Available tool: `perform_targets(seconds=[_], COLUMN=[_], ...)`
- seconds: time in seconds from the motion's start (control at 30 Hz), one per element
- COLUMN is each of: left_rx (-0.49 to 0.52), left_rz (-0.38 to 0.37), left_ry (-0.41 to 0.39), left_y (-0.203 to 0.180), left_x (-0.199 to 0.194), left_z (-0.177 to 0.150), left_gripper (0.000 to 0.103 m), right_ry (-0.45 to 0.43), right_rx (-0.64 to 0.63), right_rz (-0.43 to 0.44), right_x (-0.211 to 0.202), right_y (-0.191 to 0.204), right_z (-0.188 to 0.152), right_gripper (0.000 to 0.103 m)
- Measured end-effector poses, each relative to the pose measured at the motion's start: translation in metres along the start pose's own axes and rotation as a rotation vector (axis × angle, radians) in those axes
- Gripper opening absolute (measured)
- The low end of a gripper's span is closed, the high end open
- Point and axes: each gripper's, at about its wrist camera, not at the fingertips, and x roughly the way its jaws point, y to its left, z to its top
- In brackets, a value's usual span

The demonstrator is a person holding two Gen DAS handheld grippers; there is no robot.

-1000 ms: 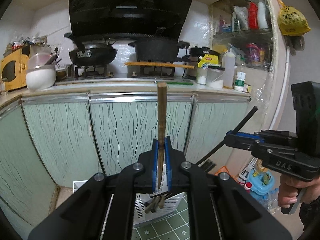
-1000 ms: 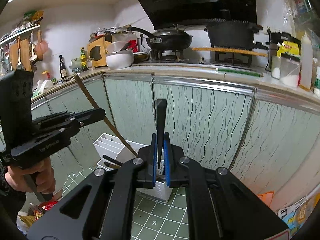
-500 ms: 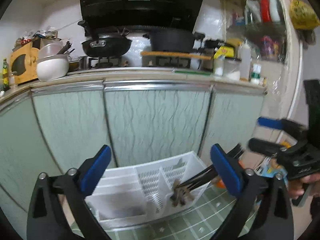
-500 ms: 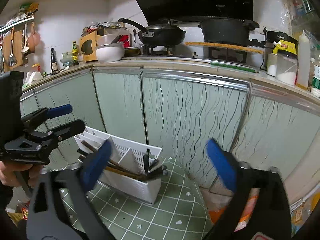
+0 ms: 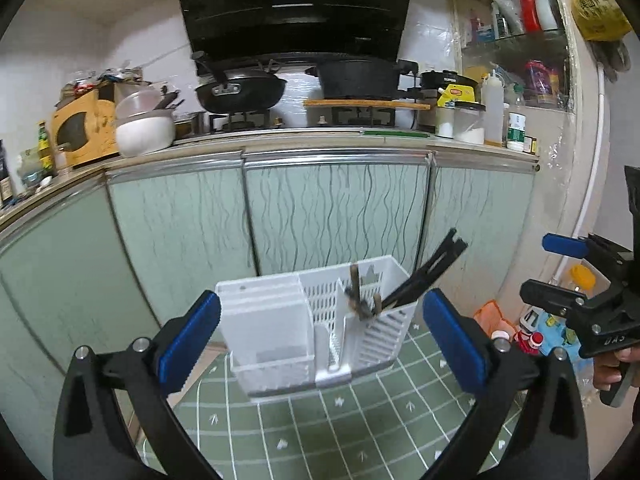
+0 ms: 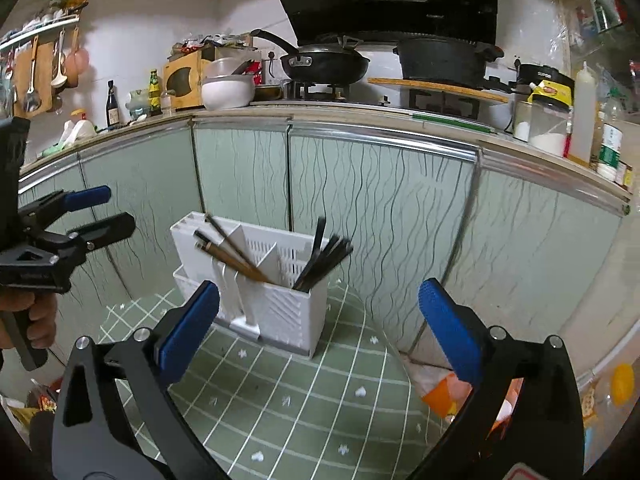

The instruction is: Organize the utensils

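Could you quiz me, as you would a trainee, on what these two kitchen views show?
1. True or false: the left gripper holds a chopstick.
2. Where do the black chopsticks stand? A) beside the brown chopsticks in one compartment; B) in the compartment at the rack's end, apart from the brown ones; C) on the floor.
3. Fill in: the right gripper's jaws stand ____.

Key:
1. False. Its jaws have just opened and nothing is between them.
2. B. A divider separates them.
3. Open. They too have just opened, with nothing between them.
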Motion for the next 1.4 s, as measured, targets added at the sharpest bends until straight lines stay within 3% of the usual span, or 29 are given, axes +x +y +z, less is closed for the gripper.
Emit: perform_targets(seconds=[0.47,1.0,1.4], left_rx=[-0.013,0.042,-0.044], left_rz=[0.075,0.156,0.184], left_ry=[0.038,0.086,0.103], left_y=[-0.001,-0.015,-0.017], left_x=[-0.071,-0.099,-0.113], left_z=[-0.07,-0.144,-0.184], left_gripper=[0.099,0.099,0.099], right_ry=[0.024,0.057,0.084], right_rx=[0.033,0.011,0.01], right_rz=[-0.038,-0.087,-0.107], right_x=[-0.052,-0.074,-0.079], right_y=[0.029,0.049,0.06], right_z=[-0.065,-0.143,-0.183], right_gripper=[0.096,0.096,0.096])
